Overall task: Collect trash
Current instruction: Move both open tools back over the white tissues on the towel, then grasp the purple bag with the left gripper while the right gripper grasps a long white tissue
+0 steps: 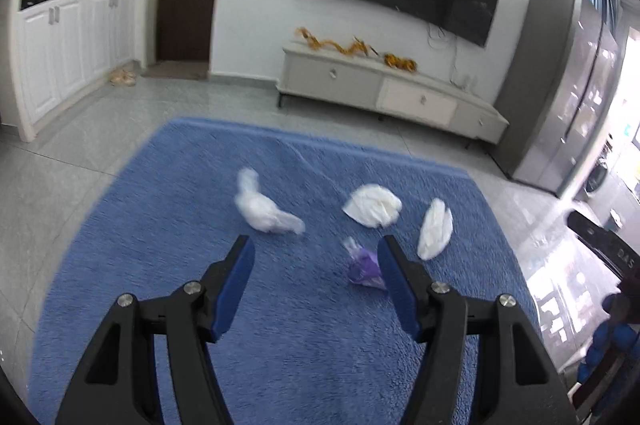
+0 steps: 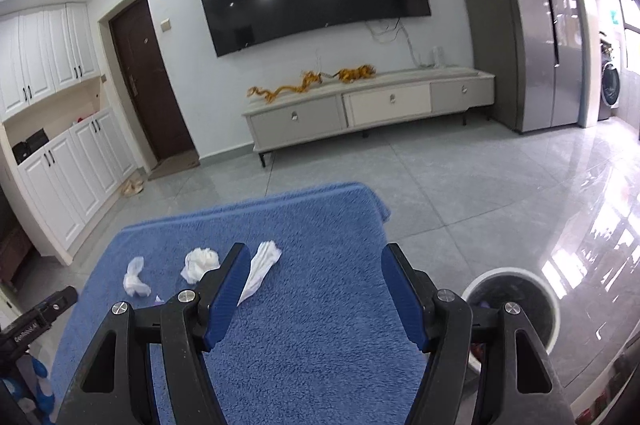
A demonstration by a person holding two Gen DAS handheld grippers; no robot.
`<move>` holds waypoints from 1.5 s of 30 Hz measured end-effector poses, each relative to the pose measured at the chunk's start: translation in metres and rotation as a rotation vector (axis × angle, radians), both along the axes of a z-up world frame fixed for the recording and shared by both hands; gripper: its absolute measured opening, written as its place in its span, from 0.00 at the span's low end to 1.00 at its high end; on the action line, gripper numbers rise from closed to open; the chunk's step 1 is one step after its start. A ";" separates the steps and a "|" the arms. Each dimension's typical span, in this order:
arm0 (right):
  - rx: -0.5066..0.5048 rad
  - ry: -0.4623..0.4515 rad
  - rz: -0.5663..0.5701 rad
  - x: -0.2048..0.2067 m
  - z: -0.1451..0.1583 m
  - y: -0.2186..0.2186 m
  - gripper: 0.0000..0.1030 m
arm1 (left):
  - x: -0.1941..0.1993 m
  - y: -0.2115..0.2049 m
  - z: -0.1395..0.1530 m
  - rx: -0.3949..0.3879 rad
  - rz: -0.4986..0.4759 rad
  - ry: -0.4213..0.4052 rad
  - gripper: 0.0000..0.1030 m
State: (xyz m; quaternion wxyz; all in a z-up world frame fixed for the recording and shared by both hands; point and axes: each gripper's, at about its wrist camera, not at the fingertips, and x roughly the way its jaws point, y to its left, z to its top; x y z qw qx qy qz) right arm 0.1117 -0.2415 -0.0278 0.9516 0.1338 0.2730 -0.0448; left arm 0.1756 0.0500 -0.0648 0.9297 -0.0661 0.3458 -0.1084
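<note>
Left wrist: left gripper [image 1: 316, 245] open, empty, above blue fleece rug [image 1: 160, 225]; crumpled purple plastic wrapper [image 1: 363, 265] just beside right finger, could get nudged away

Right wrist: right gripper [image 2: 312, 253] open, empty; white-rimmed round bin [image 2: 516, 299] beside rug

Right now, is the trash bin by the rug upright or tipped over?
Upright. In the right wrist view the trash bin stands on the tiled floor beside the blue rug, its round white rim facing up, dark liner visible inside.
</note>
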 end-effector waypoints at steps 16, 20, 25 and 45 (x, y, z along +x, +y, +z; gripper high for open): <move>0.221 0.256 0.248 0.128 -0.092 0.026 0.56 | 0.070 -0.055 -0.067 -0.012 -0.144 0.179 0.59; 0.218 0.291 0.268 0.146 -0.102 0.030 0.43 | 0.076 -0.062 -0.074 -0.011 -0.151 0.191 0.50; 0.210 0.289 0.292 0.144 -0.103 0.033 0.14 | 0.074 -0.067 -0.073 -0.025 -0.169 0.178 0.34; 0.303 0.125 0.234 0.048 -0.050 -0.008 0.08 | 0.018 -0.083 -0.028 -0.038 -0.179 0.121 0.32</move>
